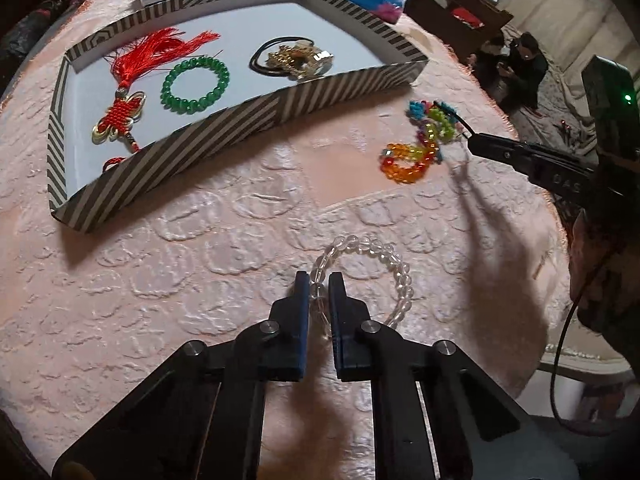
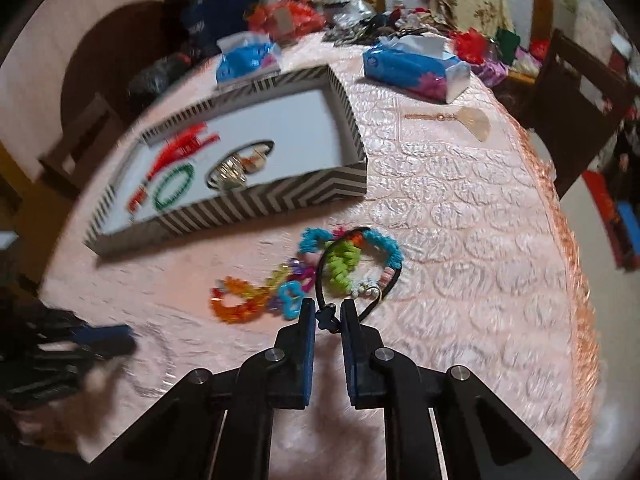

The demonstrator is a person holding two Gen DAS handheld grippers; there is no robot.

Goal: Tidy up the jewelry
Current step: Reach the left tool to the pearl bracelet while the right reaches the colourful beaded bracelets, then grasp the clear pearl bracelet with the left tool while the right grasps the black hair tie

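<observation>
My left gripper [image 1: 319,280] is shut on a clear bead bracelet [image 1: 390,258] that lies on the pink tablecloth; it shows blurred at the left of the right wrist view [image 2: 108,336]. My right gripper [image 2: 328,306] is shut on a black elastic hair tie [image 2: 322,280] with bright pipe-cleaner decorations [image 2: 340,264], and is seen in the left wrist view [image 1: 476,140]. A pile of colourful bead bracelets [image 1: 408,156] lies beside it, also in the right wrist view [image 2: 256,296]. The striped box [image 1: 208,136] holds a red tassel knot [image 1: 128,80], a green bead bracelet [image 1: 196,82] and a gold hair tie [image 1: 296,58].
Two blue tissue packs [image 2: 416,68] [image 2: 246,60] lie beyond the box [image 2: 280,196]. A small fan-shaped pendant [image 2: 472,122] lies on the cloth at the right. Clutter covers the table's far end. The table edge runs along the right [image 2: 568,240].
</observation>
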